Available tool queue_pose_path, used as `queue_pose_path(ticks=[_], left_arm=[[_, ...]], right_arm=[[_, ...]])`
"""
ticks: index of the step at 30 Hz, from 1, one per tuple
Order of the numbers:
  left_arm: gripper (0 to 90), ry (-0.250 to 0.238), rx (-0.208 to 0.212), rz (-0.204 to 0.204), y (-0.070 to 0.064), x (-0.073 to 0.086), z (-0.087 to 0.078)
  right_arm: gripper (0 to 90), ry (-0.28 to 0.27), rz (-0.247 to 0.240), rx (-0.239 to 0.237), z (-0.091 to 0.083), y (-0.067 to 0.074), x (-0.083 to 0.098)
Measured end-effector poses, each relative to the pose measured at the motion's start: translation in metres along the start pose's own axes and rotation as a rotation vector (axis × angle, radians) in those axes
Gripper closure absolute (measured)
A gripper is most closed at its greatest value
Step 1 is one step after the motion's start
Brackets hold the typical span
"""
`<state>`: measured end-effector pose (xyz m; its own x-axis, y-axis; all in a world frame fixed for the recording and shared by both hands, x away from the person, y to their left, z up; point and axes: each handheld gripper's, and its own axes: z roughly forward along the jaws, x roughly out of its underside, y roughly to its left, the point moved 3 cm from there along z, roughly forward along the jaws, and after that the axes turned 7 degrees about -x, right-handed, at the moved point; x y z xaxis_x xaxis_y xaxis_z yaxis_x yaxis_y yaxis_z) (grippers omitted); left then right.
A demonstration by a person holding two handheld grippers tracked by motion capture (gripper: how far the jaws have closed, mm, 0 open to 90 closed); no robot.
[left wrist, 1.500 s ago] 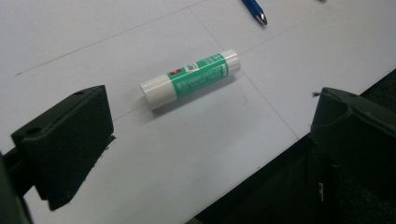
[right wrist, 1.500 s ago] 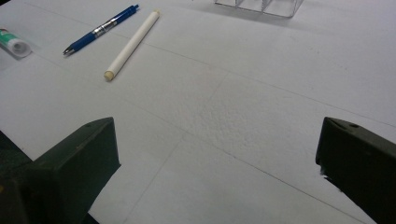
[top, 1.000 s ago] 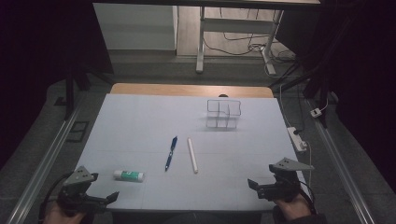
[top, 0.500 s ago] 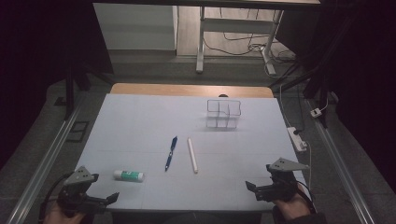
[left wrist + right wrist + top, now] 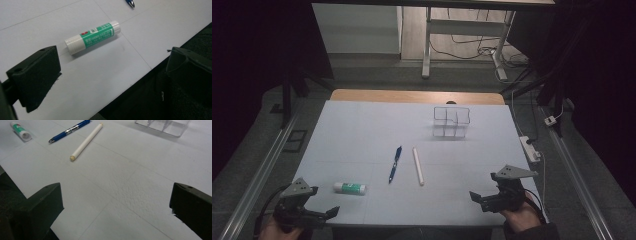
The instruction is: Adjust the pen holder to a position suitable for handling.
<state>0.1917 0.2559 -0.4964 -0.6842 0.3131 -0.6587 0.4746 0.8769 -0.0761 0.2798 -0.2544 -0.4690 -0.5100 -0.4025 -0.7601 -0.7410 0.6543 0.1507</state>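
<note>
High view: a white desk (image 5: pixel 362 130) holds a clear divided organizer (image 5: pixel 451 121) at the far side, with a blue pen (image 5: pixel 395 163), a white stick (image 5: pixel 418 165) and a glue stick (image 5: pixel 349 187) nearer the person. Left gripper (image 5: pixel 330 212) and right gripper (image 5: pixel 475 197) hover at the near corners. Left gripper view: jaws wide apart, empty, glue stick just beyond. Right gripper view: jaws spread wide, empty, facing the white stick and pen.

My table (image 5: pixel 362 125) has a pale white top with a wooden strip at its far edge. On it lie a green-and-white glue stick (image 5: pixel 349 188) near me at the left, a blue pen (image 5: pixel 395 163), a white stick (image 5: pixel 418 165) beside the pen, and a clear divided box (image 5: pixel 451 121) farther away.
</note>
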Motion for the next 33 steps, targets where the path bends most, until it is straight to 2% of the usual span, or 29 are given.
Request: queue_pose_path(ticks=[2, 8, 11, 18, 21, 25, 33], left_arm=[[0.0, 0.002, 0.003, 0.000, 0.000, 0.000, 0.000], [0.0, 0.005, 0.007, 0.002, 0.000, 0.000, 0.000], [0.0, 0.005, 0.010, -0.001, 0.000, 0.000, 0.000], [0.0, 0.005, 0.014, -0.001, 0.000, 0.000, 0.001], [0.0, 0.005, 0.015, -0.003, 0.001, 0.000, 0.001], [0.0, 0.005, 0.016, -0.001, 0.000, 0.000, 0.001], [0.0, 0.004, 0.016, -0.007, 0.001, 0.000, 0.000]], right_arm=[[0.0, 0.004, -0.017, -0.013, 0.004, 0.002, -0.004], [0.0, 0.019, -0.013, -0.021, 0.011, -0.001, -0.008], [0.0, 0.014, -0.016, -0.042, 0.016, -0.006, -0.013], [0.0, 0.013, -0.028, -0.031, 0.024, -0.011, -0.020], [0.0, 0.010, -0.007, -0.045, 0.029, -0.015, -0.025], [0.0, 0.014, -0.005, -0.044, 0.033, -0.019, -0.030], [0.0, 0.034, -0.007, -0.016, 0.044, -0.032, -0.041]])
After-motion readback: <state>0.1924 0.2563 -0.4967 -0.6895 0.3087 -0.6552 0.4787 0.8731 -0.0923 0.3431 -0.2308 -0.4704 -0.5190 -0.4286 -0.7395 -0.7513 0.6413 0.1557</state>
